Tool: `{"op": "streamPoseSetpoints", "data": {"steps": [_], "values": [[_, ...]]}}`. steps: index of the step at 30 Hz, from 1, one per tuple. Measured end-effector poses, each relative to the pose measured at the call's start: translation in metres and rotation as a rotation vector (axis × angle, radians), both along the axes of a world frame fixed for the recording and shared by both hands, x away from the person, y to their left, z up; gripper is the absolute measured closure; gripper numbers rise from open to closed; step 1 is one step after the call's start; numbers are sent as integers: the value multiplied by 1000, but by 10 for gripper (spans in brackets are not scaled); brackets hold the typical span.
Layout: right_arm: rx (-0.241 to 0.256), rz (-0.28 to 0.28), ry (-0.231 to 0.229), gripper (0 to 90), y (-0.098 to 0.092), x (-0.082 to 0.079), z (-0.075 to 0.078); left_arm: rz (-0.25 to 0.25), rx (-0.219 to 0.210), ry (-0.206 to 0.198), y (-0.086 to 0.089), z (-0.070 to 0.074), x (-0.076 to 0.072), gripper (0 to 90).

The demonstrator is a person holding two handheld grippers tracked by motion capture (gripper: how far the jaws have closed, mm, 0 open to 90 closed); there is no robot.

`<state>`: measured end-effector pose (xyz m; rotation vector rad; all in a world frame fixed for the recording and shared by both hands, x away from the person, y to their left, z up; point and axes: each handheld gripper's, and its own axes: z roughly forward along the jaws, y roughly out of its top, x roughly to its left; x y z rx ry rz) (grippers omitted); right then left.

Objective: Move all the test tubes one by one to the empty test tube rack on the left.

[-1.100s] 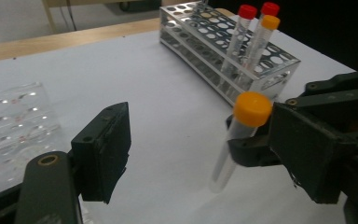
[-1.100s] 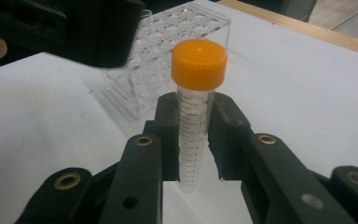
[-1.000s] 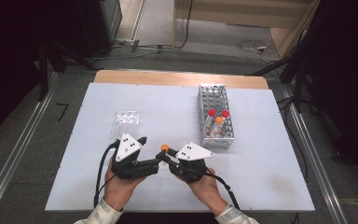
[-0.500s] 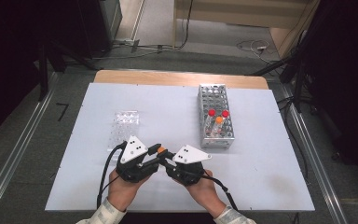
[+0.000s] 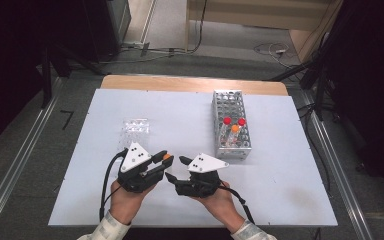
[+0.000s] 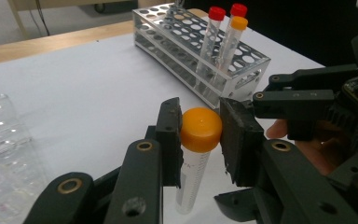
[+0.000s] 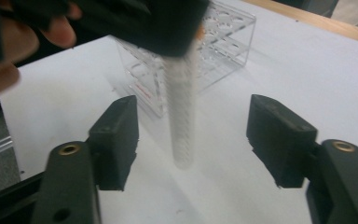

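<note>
Left claw [image 6: 199,140] clenched on the tube [image 6: 193,175] just under its orange cap [image 6: 201,129], held up over the bench [image 5: 180,115]. Right claw [image 7: 193,140] wide, released, around the tube's lower part. Light, smooth, likely slippery; best gripped mid-body, gently.

A rectangular surface [image 5: 180,120] with a pale blue-white top sits on a grey floor, with a strip of bare wood along its far edge. Two things rest directly on it. Toward the right stands a metal test tube rack [image 5: 230,120], long side running away from the person, its grid of holes mostly unfilled; three capped tubes stand upright near its close end, two with red caps and one with an orange cap. Left of centre lies a clear plastic rack [image 5: 135,131], well apart from the metal one.
</note>
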<state>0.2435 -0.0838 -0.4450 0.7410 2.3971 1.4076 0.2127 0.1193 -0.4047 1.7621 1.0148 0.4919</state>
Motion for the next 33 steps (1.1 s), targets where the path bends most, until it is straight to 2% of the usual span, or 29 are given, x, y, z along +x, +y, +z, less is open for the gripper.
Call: {"op": "streamPoseSetpoints", "data": {"steps": [11, 23, 30, 33], "values": [[-4, -19, 10, 275, -7, 3, 1, 68, -46, -16, 37, 22, -4, 704], [-5, -29, 12, 276, -11, 5, 2, 121, -42, -25, 61, 37, -8, 705], [-6, -34, 13, 277, -12, 6, 2, 182, -18, -48, 75, 42, -8, 705], [-4, -38, 14, 277, -13, 6, 2, 203, -21, -54, 80, 44, -7, 705]]}}
